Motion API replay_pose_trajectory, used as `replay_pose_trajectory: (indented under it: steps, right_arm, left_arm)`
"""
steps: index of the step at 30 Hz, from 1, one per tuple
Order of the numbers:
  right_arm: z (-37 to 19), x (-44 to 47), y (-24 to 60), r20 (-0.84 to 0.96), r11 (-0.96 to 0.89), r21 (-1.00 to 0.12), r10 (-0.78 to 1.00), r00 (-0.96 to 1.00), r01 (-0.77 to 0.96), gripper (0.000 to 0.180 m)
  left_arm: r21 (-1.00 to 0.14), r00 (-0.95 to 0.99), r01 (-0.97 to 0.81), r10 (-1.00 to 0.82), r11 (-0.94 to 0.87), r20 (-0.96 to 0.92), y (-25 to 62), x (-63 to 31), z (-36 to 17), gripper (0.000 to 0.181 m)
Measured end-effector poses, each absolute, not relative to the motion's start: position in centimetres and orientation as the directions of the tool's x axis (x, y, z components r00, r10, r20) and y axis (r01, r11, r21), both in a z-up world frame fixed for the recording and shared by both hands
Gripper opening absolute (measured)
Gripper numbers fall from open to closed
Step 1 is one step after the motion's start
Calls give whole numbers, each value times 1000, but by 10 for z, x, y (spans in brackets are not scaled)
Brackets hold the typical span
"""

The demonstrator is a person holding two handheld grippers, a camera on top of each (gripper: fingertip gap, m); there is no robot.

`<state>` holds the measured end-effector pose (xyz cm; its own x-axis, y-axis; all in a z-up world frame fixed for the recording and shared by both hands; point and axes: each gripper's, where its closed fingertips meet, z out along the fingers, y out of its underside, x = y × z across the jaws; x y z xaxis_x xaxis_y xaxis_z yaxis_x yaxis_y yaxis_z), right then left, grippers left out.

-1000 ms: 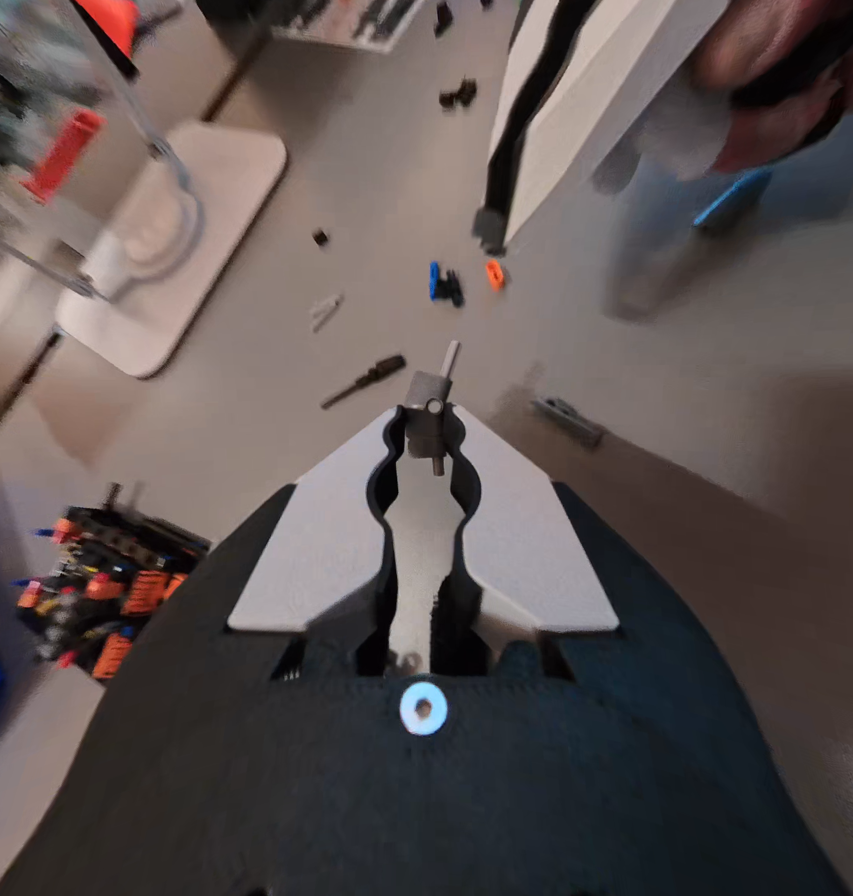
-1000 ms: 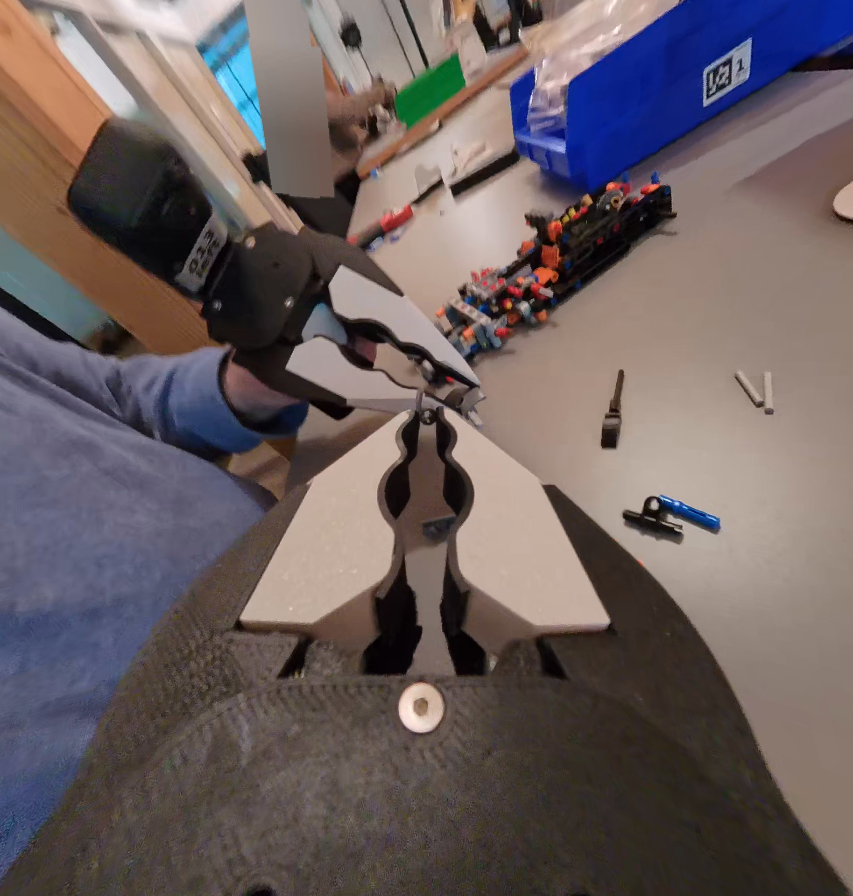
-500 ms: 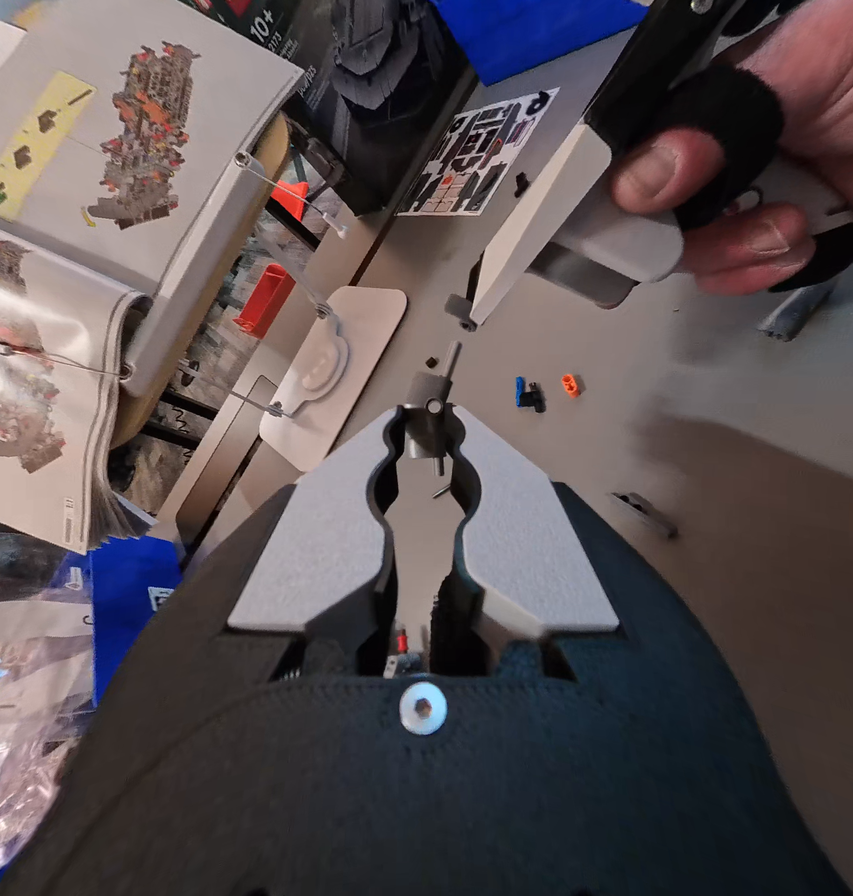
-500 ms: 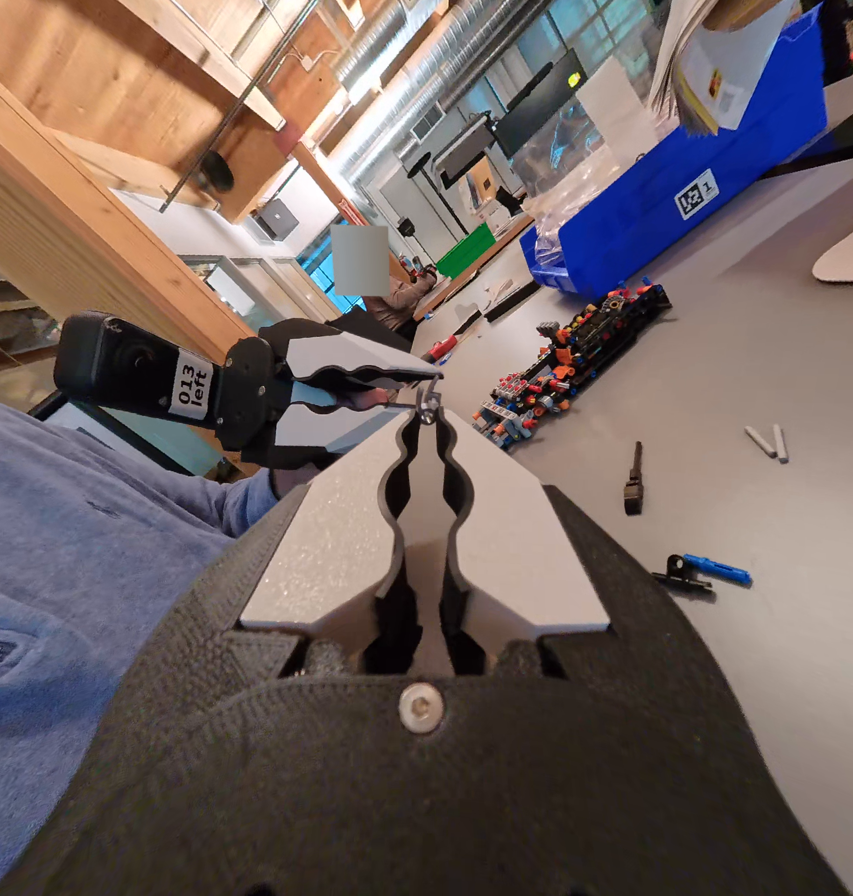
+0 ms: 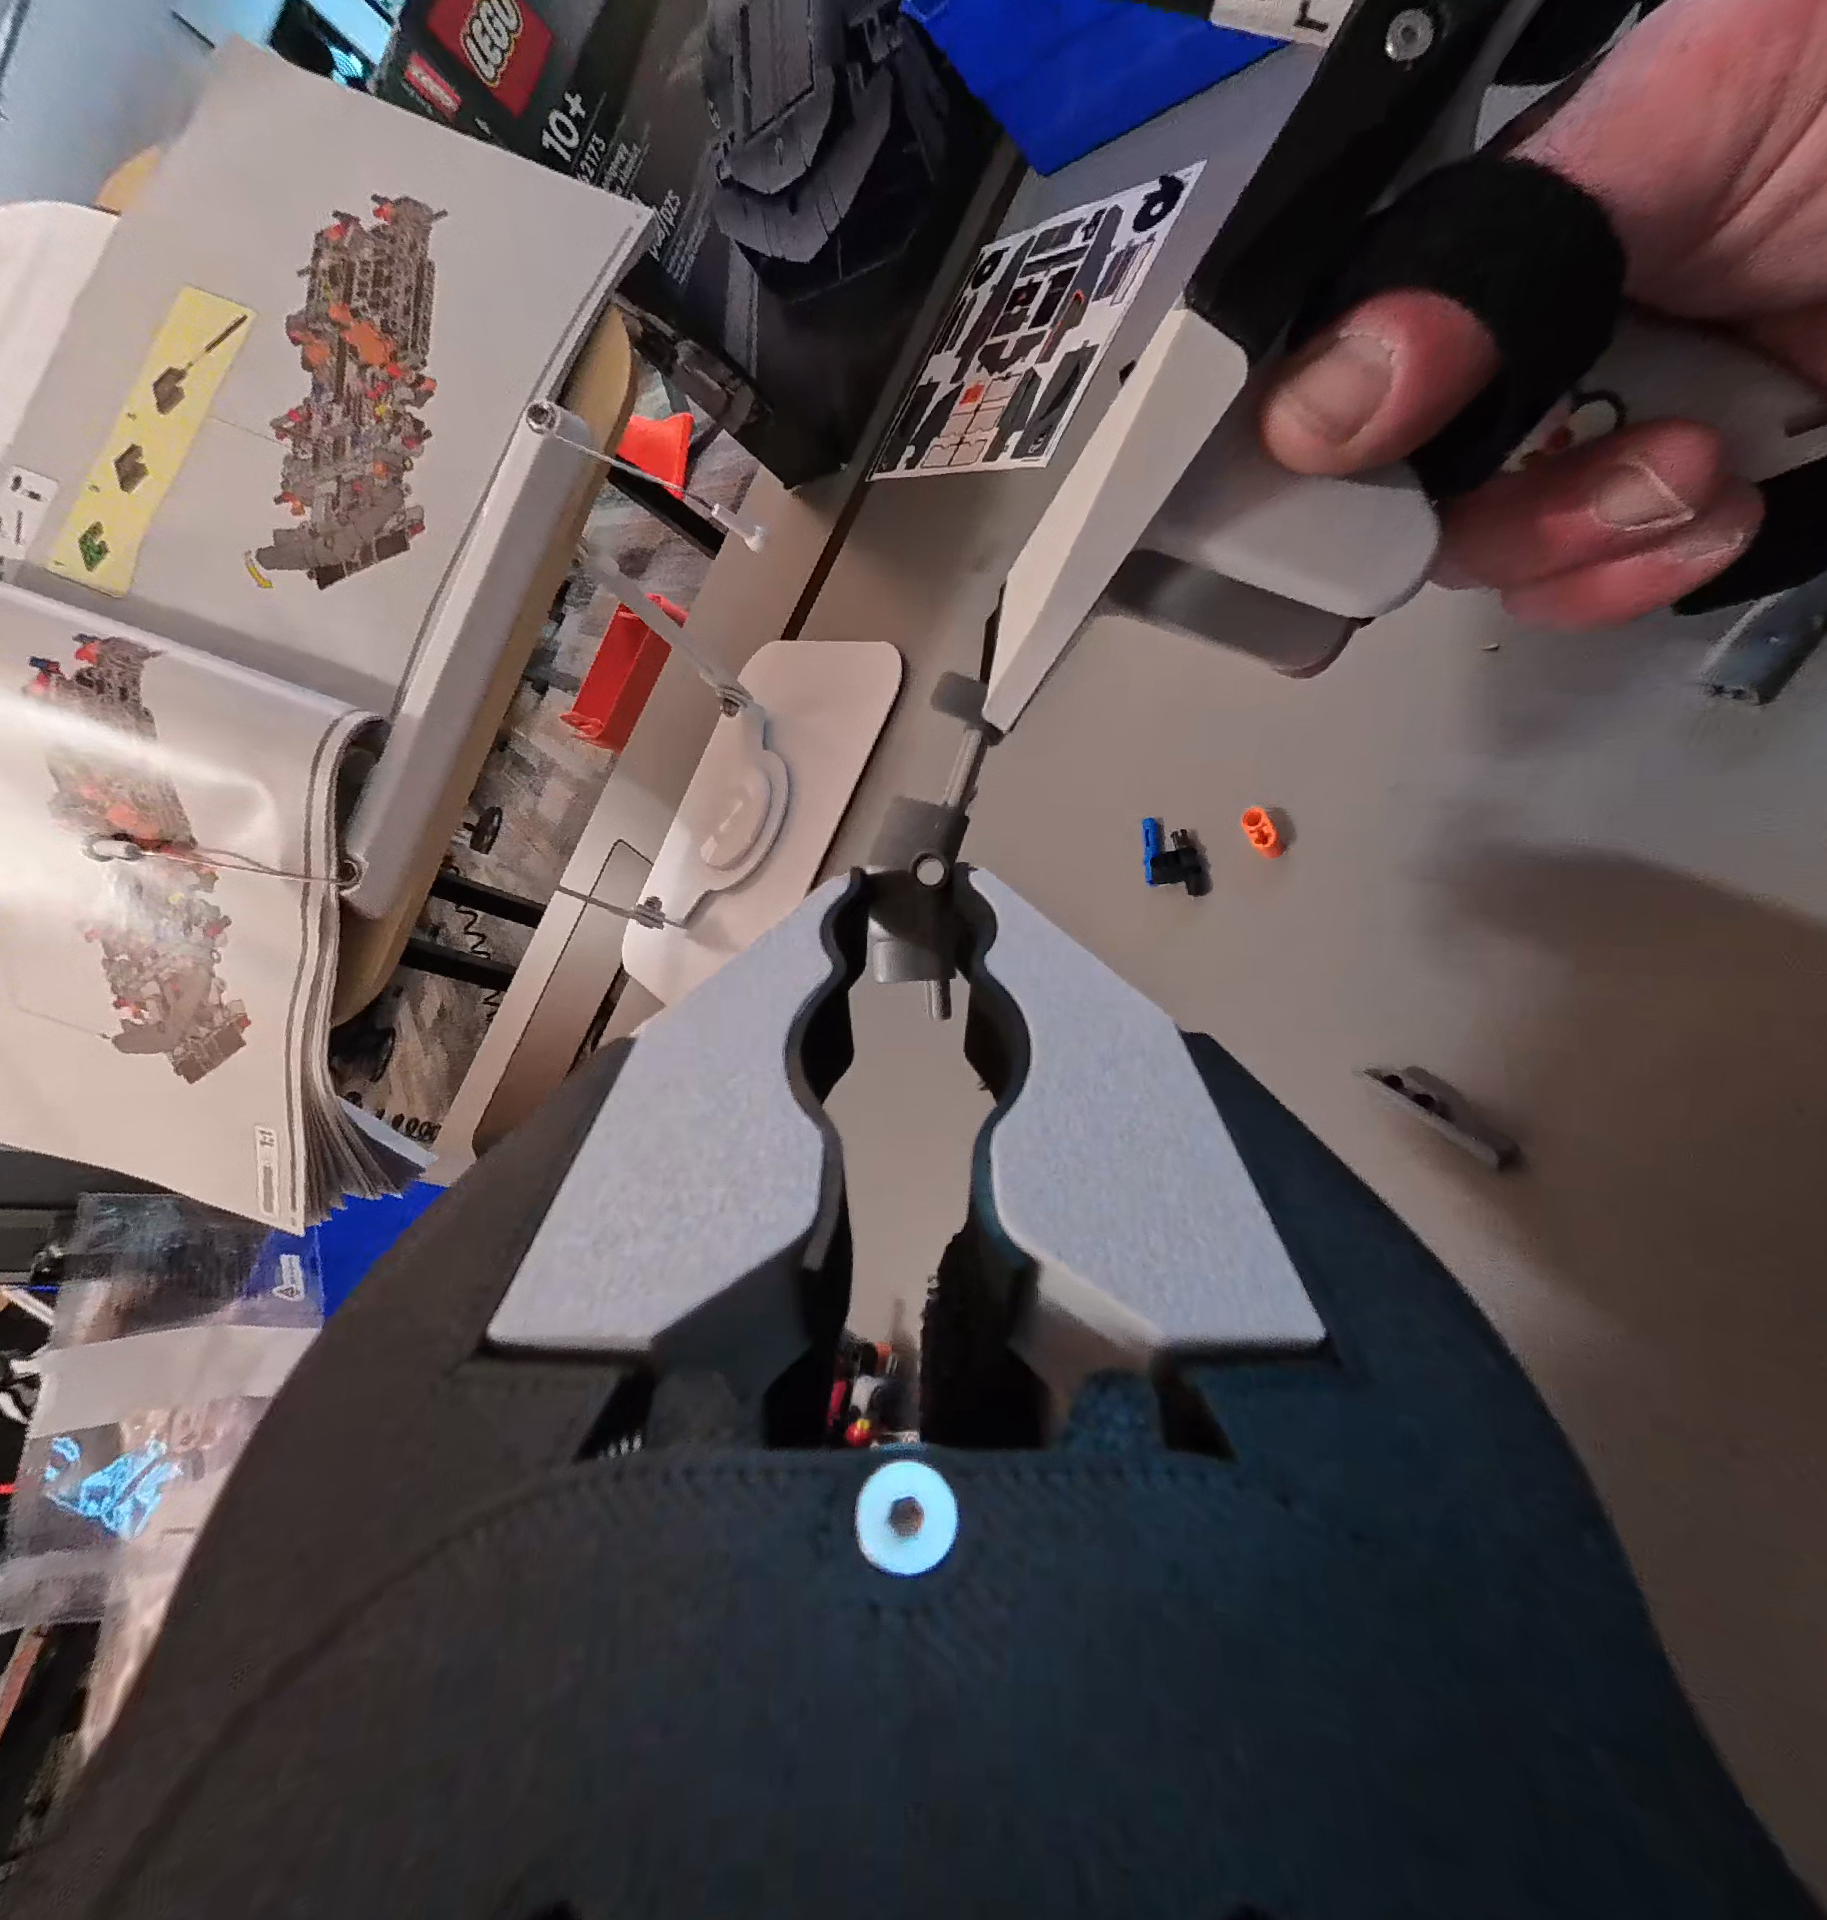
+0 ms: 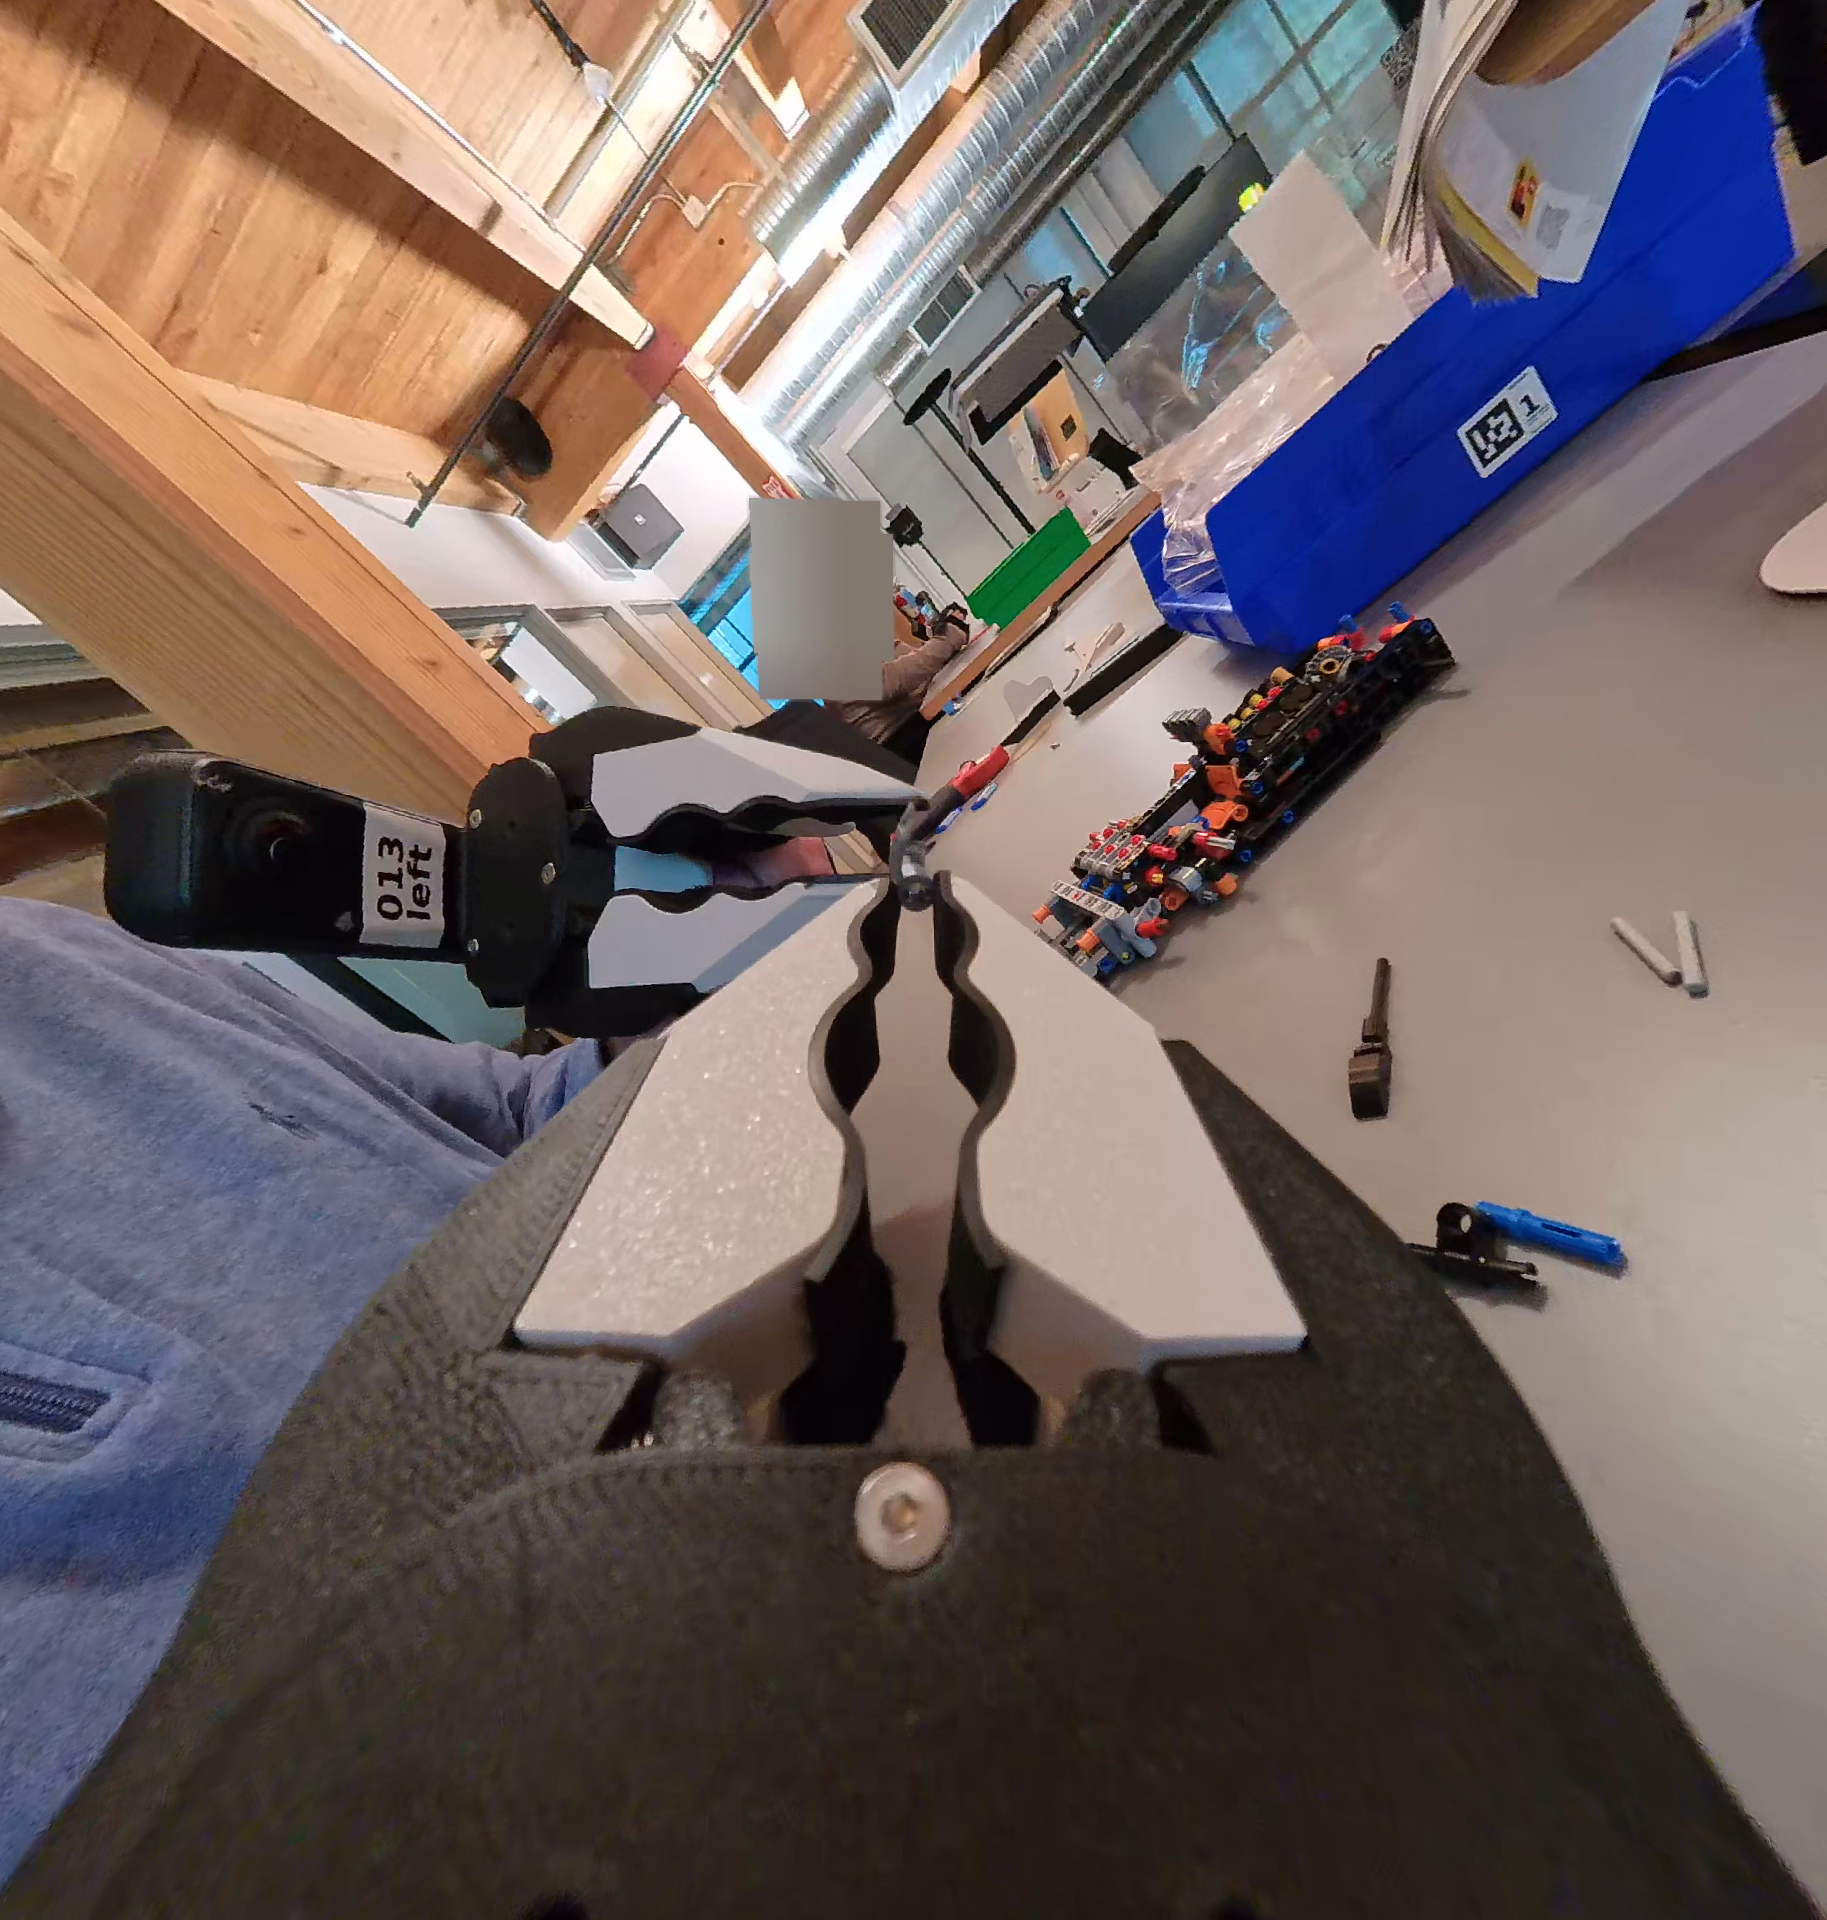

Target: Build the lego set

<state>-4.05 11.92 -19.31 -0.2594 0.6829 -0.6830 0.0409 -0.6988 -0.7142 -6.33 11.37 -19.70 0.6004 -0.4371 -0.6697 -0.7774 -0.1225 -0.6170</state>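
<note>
Currently the left hand-held gripper (image 5: 914, 914) is clamped on a small grey connector (image 5: 911, 902); the right hand-held gripper (image 6: 914, 891) pinches its thin rod (image 5: 961, 764). Judged light, rigid, slippery; grip the connector body.

Both handheld grippers meet tip to tip above the table, the left gripper (image 5: 914, 894) pinched closed, the right gripper (image 6: 914, 888) pinched closed too, with a bare hand (image 5: 1636, 343) squeezing its trigger.

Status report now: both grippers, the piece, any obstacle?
Left gripper shut on grey connector, held above table. Right gripper shut on axle at the connector. Nothing between them.
</note>
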Motion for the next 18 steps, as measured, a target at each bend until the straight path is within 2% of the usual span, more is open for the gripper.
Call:
replay_pose_trajectory:
  steps: [14, 18]
  right_arm:
    - [-189, -42, 123, -632, -642, -767, 755, -173, 0, 4]
    - [-186, -42, 122, -612, -621, -784, 776, -154, -13, 4]
  left_arm:
    - [-467, 479, -875, -368, -128, -797, 120, -65, -191, 13]
    - [-473, 487, -871, -365, -132, -794, 121, -65, -192, 12]
